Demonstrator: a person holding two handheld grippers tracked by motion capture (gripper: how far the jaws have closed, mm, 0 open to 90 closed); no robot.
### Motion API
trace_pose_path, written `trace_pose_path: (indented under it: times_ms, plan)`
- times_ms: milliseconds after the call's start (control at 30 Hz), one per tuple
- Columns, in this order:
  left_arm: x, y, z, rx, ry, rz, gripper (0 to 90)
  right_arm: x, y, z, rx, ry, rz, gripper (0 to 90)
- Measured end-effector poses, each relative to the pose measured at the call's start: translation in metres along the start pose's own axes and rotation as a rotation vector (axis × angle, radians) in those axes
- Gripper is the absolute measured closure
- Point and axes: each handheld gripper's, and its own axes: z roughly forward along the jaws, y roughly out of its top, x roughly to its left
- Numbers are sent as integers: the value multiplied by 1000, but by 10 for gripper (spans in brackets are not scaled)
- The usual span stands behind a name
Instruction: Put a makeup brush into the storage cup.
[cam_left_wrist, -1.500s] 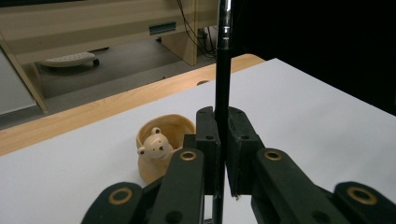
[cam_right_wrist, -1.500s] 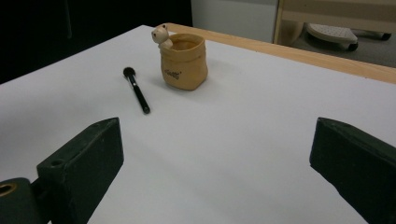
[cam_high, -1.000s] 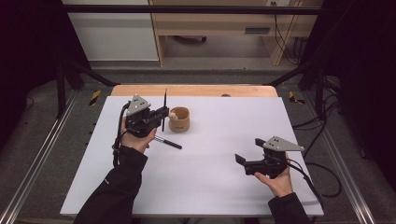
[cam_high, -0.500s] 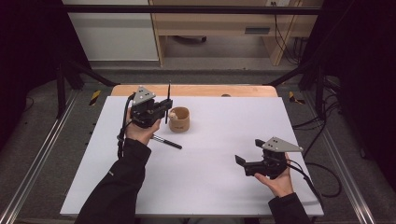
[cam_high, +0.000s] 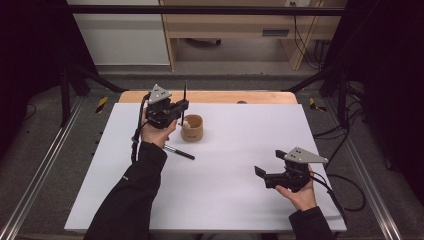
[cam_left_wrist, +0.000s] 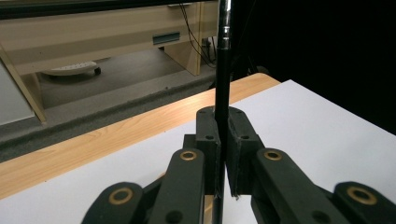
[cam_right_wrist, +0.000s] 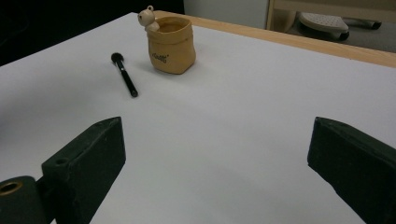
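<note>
Since a second ago, I am lifting my left gripper (cam_high: 176, 111) higher and carrying it toward the far edge of the table (cam_high: 225, 200), so that it is now hanging just left of the small tan pot (cam_high: 192, 128) instead of low beside it. My right gripper (cam_high: 267, 169) is staying put near the right front of the table.

Going from left to right: my left gripper's jaws are pressing together on a slim black brush handle (cam_left_wrist: 222, 70), which is standing upright between them and rising above them. In the left gripper view the handle is running straight up past the top of the frame. Just to the right, the tan pot is sitting on the white table, with a little bear figure (cam_right_wrist: 148, 18) perched on its rim. A second black brush (cam_high: 179, 152) is lying flat on the table in front of the pot, apart from it.

I judge that I am carrying the held brush to the pot. The next move is calling for me to line its lower end up over the pot's mouth, clear of the bear, and lower it in.

Farther right, my right gripper's jaws are spreading wide, holding and touching nothing.
</note>
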Motion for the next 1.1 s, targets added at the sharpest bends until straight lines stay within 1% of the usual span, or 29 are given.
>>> trace_pose_path:
  times_ms: [100, 267, 400, 533, 600, 767, 867, 967, 1033, 1100]
  plan:
    - [2, 0, 5, -1, 8, 5, 843, 0, 0, 0, 3, -4, -1, 46]
    - [8, -2, 12, 4, 21, -7, 843, -1, 0, 0, 2, -4, 1, 44]
    - [12, -3, 19, 6, 22, -14, 843, -1, -1, 0, 1, -7, -1, 43]
    - [14, -3, 28, 16, 31, -5, 843, -2, -1, 0, 0, -9, -1, 43]
    - [15, -3, 31, 20, 34, -8, 844, -2, -1, 0, 0, -15, 2, 43]
    - [17, -3, 39, 30, 48, 8, 844, -3, -1, -1, -2, -15, 4, 42]
    - [19, -3, 44, 24, 50, -1, 844, -3, -1, -1, -2, -15, 3, 41]
    - [21, -6, 48, 29, 52, -8, 844, -3, -1, 0, -2, -15, 3, 40]
    - [22, -7, 51, 30, 46, -17, 845, -3, -2, 0, 5, -15, 1, 39]
    - [22, -8, 53, 25, 47, -16, 844, -3, -2, 0, 5, -14, -1, 39]
